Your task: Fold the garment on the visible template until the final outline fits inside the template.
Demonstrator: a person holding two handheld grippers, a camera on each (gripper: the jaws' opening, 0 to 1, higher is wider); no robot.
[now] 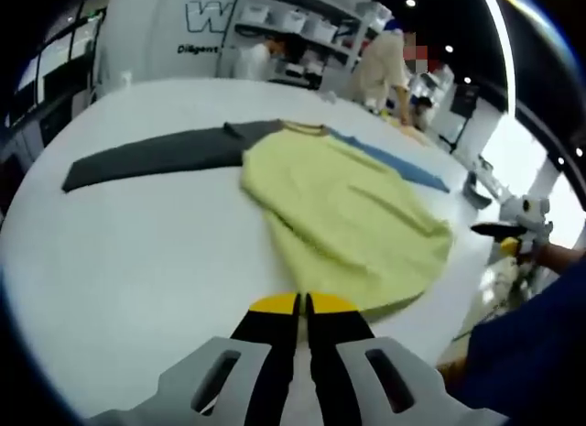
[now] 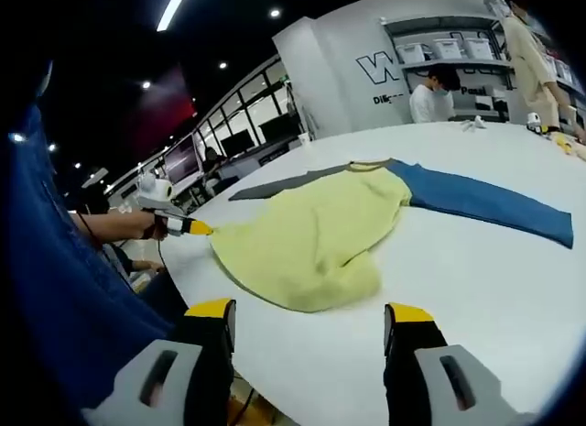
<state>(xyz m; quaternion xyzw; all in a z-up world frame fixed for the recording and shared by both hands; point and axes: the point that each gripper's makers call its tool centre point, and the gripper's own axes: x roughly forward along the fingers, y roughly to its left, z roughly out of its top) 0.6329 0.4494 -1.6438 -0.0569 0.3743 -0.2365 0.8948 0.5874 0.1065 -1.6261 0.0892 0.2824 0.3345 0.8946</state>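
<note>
You had one shirt (image 1: 343, 211) in front of you, a yellow body with two long sleeves: one dark grey sleeve (image 1: 156, 158) and one blue sleeve (image 2: 485, 202), both stretched out flat to either side. It lay on a wide white bench (image 1: 137, 261), with the yellow hem bunched near the edge closest to you. Your left gripper (image 1: 303, 307) hung just short of that hem, its two yellow-tipped fingers pressed together with nothing between them. Your right gripper (image 2: 311, 318) had its two fingers spread wide apart over the bench edge, empty, just short of the hem. In the right gripper view your left gripper also showed at the side, its tip at the corner of the yellow hem; whether it touched the cloth could not be told. Behind the bench stood a white wall with dark lettering (image 2: 389, 71), shelves holding white bins (image 2: 439, 49), strip lights overhead, and two people (image 1: 385, 69) near the shelves.
</note>
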